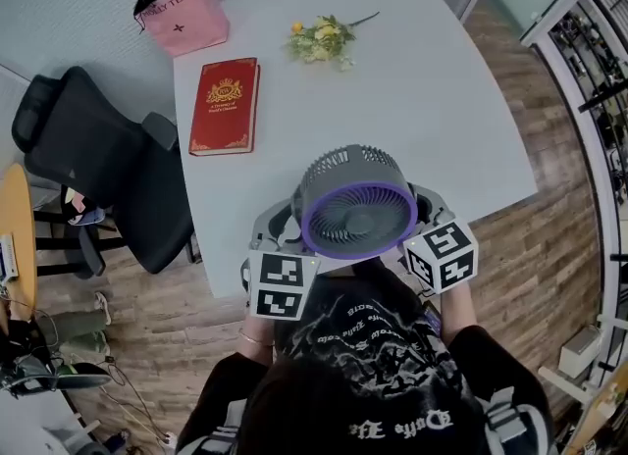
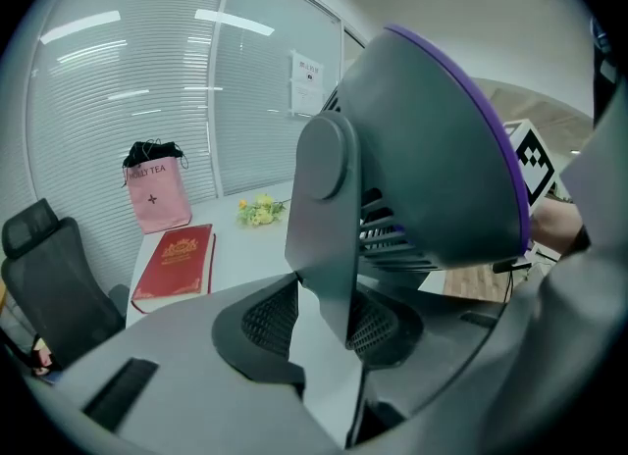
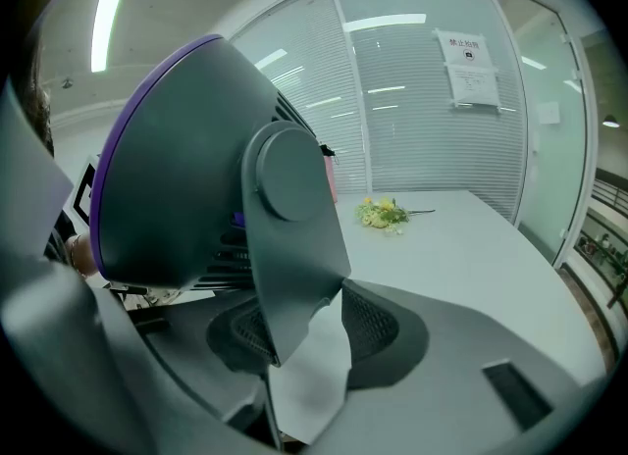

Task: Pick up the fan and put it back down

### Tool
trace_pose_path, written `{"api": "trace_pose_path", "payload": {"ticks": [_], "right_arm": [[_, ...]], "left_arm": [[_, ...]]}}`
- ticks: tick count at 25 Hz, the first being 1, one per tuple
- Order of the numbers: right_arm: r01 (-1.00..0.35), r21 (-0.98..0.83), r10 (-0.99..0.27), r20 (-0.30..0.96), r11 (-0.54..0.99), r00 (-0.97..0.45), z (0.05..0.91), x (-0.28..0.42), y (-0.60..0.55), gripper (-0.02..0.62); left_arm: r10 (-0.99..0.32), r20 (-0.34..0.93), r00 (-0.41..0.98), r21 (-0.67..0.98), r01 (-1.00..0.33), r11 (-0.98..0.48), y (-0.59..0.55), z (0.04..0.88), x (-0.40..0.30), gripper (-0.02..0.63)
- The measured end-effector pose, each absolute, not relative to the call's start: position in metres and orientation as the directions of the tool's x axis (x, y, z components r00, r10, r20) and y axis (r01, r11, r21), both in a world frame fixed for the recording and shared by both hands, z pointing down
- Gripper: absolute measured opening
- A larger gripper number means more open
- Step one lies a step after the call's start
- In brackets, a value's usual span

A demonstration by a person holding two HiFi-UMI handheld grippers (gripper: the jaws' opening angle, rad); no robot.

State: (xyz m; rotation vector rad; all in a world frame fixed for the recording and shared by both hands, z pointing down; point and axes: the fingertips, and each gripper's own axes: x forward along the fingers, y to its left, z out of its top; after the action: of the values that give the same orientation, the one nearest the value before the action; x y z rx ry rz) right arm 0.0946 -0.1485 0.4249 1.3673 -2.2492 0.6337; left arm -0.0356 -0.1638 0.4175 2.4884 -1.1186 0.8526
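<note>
Fan: a grey desk fan with a purple rim hangs between my two grippers over the near edge of the white worktop. Its face is tilted up toward me. It looks clear of the surface, though I cannot see its foot.
Left gripper: jaws part-way closed, with the mesh pads pressing both faces of the fan's left support arm.
Right gripper: jaws part-way closed the same way, on the right support arm.
Handling: I judge it to be a rigid plastic shell, light to moderate in weight and top-heavy. The head probably pivots on those arms, so it may swing.
Where to hold: the flat arms on both sides, as now. I would not grip the grille or the round housing, which are smooth and curved.
Risk: smooth plastic could slide in the pads if one side lifts faster, so I would keep both sides level.
Landing room: the red book, the flowers and the pink bag lie well apart from the fan.
</note>
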Motion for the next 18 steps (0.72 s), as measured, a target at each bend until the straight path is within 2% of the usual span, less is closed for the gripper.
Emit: {"api": "trace_pose_path", "payload": {"ticks": [6,18], "right_arm": [[-0.902,-0.117,-0.728,0.551,0.416,-0.408,0.412,0.134,-0.186,0.155],[-0.905,-0.091,-0.752,0.526,0.415,-0.397,0.401,0.217,-0.253,0.156]], "left_arm": [[-0.620,0.595,0.511,-0.044,-0.750,-0.660,-0.201,0.408,0.004,0.124],[-0.633,0.567,0.527,-0.032,-0.754,-0.656,-0.269,0.399,0.087,0.124]]}}
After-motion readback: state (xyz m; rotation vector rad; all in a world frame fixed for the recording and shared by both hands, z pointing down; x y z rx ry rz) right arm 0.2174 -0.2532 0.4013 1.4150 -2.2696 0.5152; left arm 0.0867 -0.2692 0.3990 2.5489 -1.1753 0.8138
